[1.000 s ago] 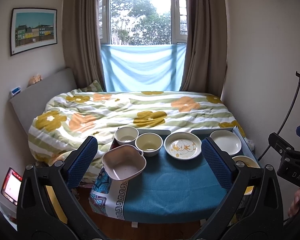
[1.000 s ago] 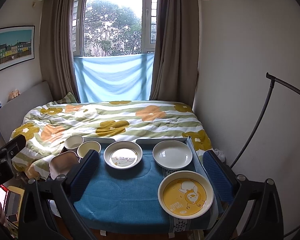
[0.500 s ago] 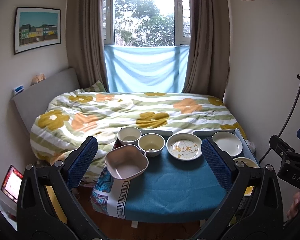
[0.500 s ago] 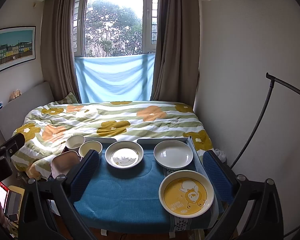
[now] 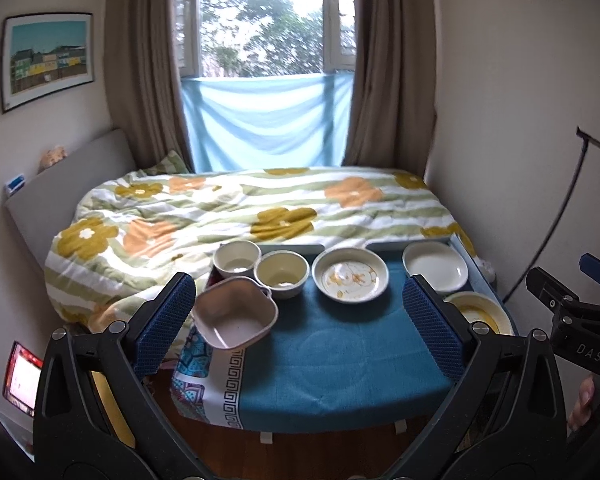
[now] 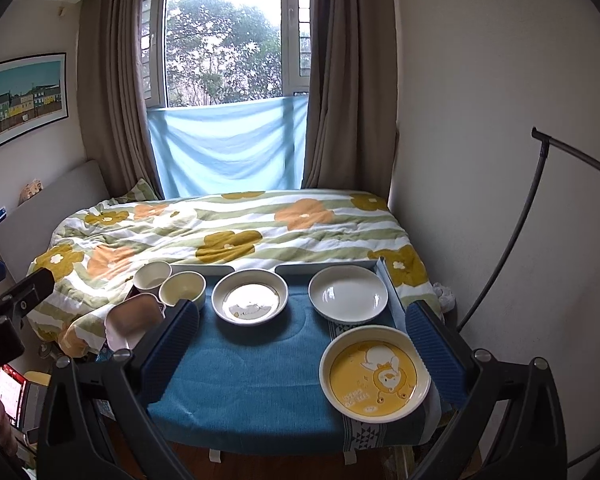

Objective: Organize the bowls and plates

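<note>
Now both grippers [image 5: 300, 316] [image 6: 306, 340] wide apart, w/ nothing held, above table [image 6: 240, 380].

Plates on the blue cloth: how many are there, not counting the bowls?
3. The yellow cartoon plate sits at the near right corner, the plain white plate behind it, and the cream plate with a faint print at the middle back. None appears stacked or hidden.

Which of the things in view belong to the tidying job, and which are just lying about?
For the job: pink square bowl, white round bowl, cream round bowl, patterned white plate, plain white plate, yellow cartoon plate.

Lying about: floral duvet, framed picture, black lamp stand.
</note>
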{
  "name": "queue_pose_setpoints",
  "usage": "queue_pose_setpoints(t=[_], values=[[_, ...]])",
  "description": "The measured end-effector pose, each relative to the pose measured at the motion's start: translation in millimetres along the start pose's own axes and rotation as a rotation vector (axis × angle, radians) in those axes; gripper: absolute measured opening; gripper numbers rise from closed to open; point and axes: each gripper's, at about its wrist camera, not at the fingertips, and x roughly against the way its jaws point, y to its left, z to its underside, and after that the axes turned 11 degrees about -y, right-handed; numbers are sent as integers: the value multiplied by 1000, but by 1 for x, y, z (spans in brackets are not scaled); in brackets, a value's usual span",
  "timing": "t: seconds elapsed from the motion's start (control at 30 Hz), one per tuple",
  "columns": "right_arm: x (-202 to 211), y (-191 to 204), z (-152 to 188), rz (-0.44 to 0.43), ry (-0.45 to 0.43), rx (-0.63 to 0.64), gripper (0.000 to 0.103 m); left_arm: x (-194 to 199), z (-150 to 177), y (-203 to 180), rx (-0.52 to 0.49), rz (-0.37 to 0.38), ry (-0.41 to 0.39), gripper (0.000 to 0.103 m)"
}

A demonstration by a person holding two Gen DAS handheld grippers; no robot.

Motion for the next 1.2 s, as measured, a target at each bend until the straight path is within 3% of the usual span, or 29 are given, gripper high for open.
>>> queue_pose_setpoints(t=[0.13,0.3,0.47,0.63,0.83,0.93,1.07,1.2], values=[[-7,-18,23,29,63,-24,103,-23,16,-18,-46,74,63,103],[-17,-57,59,77,140,-49,103,-66,49,-54,-30,195,184,103],[-40,-115,98,43,228,-159,103,-110,86,-96,30,335,320,103],[-75,-170,138,-5,318,-266,103,-159,124,-150,16,374,439,103],[-122,-215,170,-89,414,-361,82,-221,165,-201,-24,407,574,100],[-150,-230,182,-148,468,-400,67,-248,176,-216,-8,399,634,96],[-176,-241,193,-204,521,-430,60,-281,187,-232,-11,395,695,85],[-193,-248,200,-225,559,-440,49,-306,194,-245,-35,395,734,60]])
